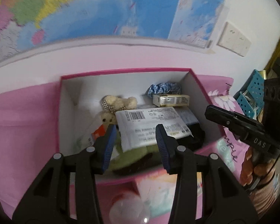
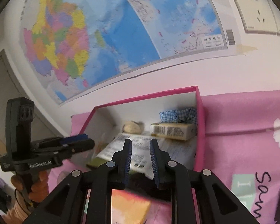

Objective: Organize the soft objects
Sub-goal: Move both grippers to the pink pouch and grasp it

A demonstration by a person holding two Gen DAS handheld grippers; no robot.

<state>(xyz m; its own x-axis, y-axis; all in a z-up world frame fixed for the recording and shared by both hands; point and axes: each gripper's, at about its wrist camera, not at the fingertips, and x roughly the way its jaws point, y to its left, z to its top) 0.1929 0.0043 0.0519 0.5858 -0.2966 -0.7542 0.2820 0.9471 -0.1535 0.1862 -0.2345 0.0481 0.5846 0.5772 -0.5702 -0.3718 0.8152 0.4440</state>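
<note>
Jaws of both grippers stand apart and empty: left gripper (image 1: 134, 145) above the pink box (image 1: 125, 71), right gripper (image 2: 140, 160) at its near edge. Inside lie a teddy bear (image 1: 117, 103), white packet (image 1: 151, 123), checked scrunchie (image 1: 164, 87). Best lowered slowly, to pinch one soft item only.

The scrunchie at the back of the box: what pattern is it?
The scrunchie is blue-and-white gingham; clearest in the right wrist view.

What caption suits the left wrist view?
Open left gripper hovers over a pink box holding a teddy bear.
</note>
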